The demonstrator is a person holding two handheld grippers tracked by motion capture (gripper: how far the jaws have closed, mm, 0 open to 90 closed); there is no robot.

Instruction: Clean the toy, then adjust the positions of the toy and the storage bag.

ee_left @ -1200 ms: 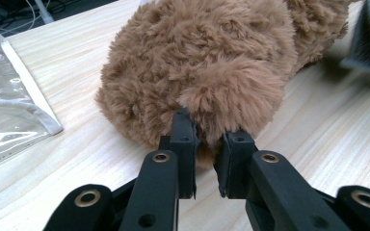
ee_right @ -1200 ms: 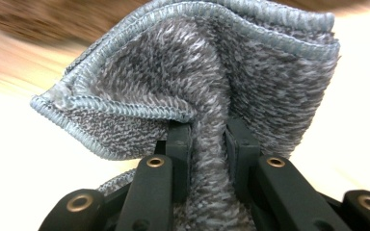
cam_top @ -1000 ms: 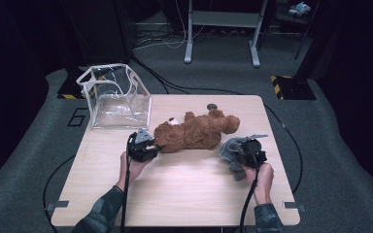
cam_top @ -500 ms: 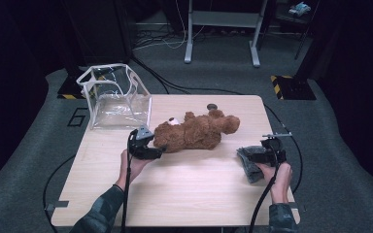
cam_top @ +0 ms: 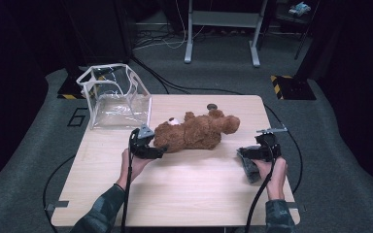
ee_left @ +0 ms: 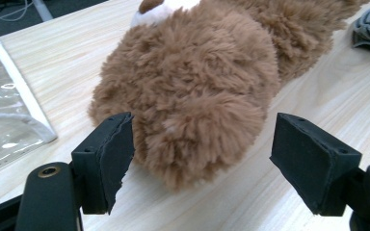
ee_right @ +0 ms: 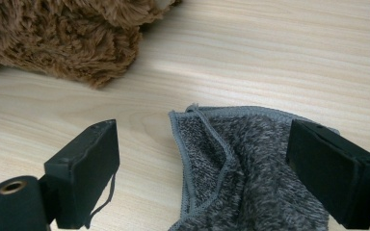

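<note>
On the pale wooden table point(cam_top: 184, 194), I have the fluffy brown teddy bear point(cam_top: 194, 133) lying on its side near the middle, with the clear plastic zip bag point(cam_top: 114, 97) standing just behind its left end. My left gripper point(cam_top: 158, 151) sits at the bear's rump, its jaws having just been opening and now spread apart around the fur without pressing it. My right gripper point(cam_top: 245, 154), well apart to the right, has likewise just been opening, its jaws wide over the crumpled grey knitted cloth point(ee_right: 250, 163) lying loose on the table beneath.
</note>
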